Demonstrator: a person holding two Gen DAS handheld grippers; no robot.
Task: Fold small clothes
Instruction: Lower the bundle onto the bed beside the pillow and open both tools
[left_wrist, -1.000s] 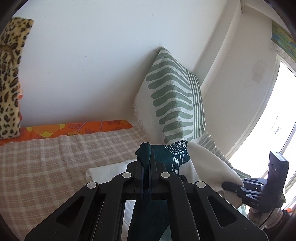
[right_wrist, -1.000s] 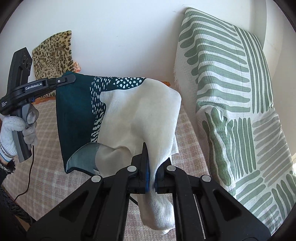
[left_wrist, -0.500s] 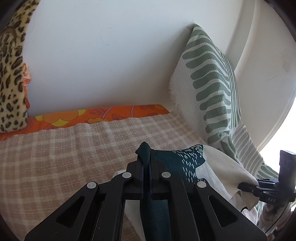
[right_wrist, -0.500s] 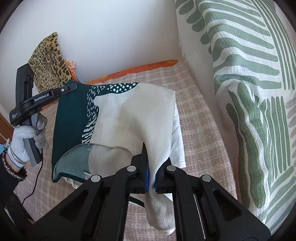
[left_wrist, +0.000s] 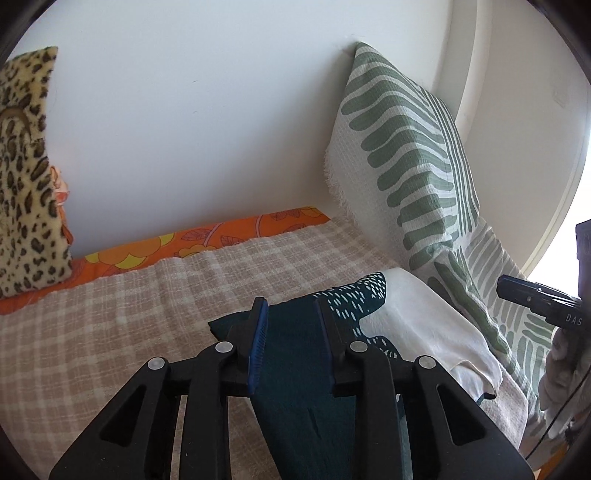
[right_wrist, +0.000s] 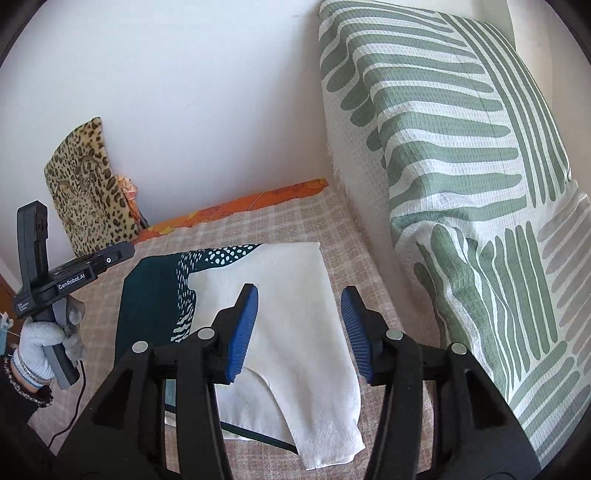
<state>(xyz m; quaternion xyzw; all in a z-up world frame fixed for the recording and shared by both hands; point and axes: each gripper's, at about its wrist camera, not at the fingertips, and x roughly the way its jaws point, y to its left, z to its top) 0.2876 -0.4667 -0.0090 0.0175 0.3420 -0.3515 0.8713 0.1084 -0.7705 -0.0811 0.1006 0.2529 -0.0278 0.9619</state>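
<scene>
A: Fabric first, from the left wrist view: the garment (left_wrist: 306, 354), dark teal with a cream part, lies on the checked bed cover (left_wrist: 110, 314). The left gripper (left_wrist: 290, 314) has its jaws opening, the teal cloth between them, pads clear of it.

B: What's cut off there?

A: The near end of the garment is hidden under the gripper's frame. At the right edge the right gripper (left_wrist: 532, 295) shows only partly, against window glare, so its jaws can't be read there.

B: And the right wrist view?

A: The right gripper (right_wrist: 299, 306) is opening, its blue pads (right_wrist: 242, 332) wide apart over the cream cloth, not pressing it. The garment (right_wrist: 273, 295) lies flat beside the green-striped cushion (right_wrist: 461, 184). At left, a gloved hand (right_wrist: 40, 339) holds the left gripper (right_wrist: 125, 253); its tips are too small to judge there.
</scene>
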